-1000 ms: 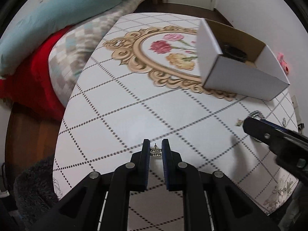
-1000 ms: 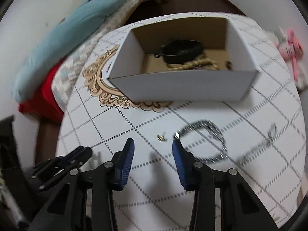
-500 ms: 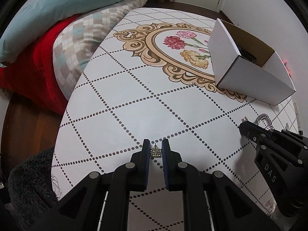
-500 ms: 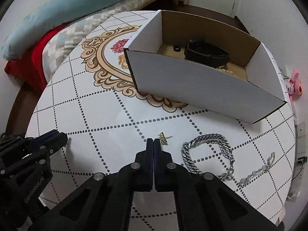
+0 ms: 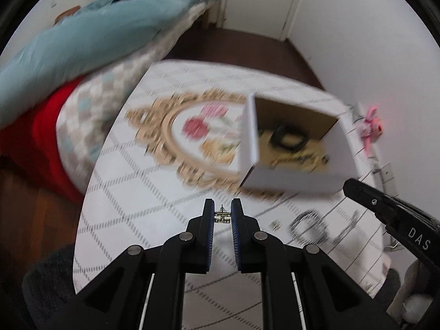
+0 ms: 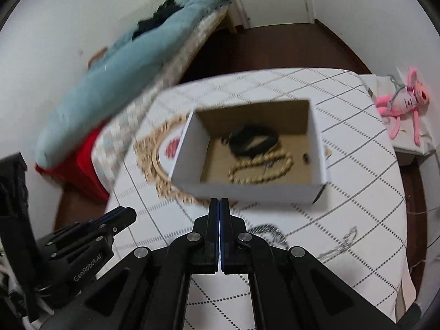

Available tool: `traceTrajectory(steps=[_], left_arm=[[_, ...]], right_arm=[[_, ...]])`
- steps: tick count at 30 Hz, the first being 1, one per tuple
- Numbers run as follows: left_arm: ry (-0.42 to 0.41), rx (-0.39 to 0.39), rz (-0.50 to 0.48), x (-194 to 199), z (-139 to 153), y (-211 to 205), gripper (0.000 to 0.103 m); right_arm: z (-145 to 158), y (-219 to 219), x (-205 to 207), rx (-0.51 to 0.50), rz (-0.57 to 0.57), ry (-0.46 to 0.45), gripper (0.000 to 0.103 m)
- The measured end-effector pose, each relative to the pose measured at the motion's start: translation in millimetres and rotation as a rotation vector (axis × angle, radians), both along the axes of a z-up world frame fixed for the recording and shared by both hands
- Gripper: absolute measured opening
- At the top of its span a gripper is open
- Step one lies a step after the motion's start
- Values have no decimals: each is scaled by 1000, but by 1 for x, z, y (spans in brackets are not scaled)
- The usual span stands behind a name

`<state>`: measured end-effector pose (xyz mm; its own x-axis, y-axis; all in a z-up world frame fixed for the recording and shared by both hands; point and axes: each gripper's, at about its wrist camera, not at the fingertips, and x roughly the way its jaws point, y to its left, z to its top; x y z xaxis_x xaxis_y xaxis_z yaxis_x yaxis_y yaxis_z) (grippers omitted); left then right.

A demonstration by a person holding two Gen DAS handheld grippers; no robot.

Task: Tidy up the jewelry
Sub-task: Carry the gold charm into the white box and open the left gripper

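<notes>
My left gripper (image 5: 222, 216) pinched an earring (image 5: 222, 217), held short of the box (image 6: 247, 189) for dropping in. My right gripper (image 6: 219, 209) sat fully closed, seemingly empty; the stud (image 5: 275, 225) lay near the box.

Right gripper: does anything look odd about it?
Yes. The right gripper is shut with nothing between its pads, while a small gold earring lies on the table beside the silver chain.
</notes>
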<state>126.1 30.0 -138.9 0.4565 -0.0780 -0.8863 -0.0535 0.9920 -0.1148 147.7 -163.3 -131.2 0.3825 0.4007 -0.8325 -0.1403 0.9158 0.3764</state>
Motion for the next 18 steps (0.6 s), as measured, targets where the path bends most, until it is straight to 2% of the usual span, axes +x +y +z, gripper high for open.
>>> traceTrajectory(steps=[2,4,6,7,8,10,16,18], left_arm=[[-13,10,-5,5,3,-2,10],[-6,17,3,7,-1,0,10],[18,26,18,4,-11,3,10],[36,29,28,2,-19,7,10],[48,33,36,-1,-25,9,10],[72,48,49,-7,-38,16,9],[142,72,90,-21,-70,33,9],[152,74,97,-23,-75,36,9]], right_arm=[[-2,2,7,6,25,21,0],[-18,8,12,25,48,81,1],[-35,19,11,1,81,129,5],[-47,27,11,-17,96,150,18],[-55,32,9,-18,111,156,36],[-68,45,6,-48,141,158,46],[-92,77,0,-167,218,152,46],[-95,85,-3,-227,233,121,41]])
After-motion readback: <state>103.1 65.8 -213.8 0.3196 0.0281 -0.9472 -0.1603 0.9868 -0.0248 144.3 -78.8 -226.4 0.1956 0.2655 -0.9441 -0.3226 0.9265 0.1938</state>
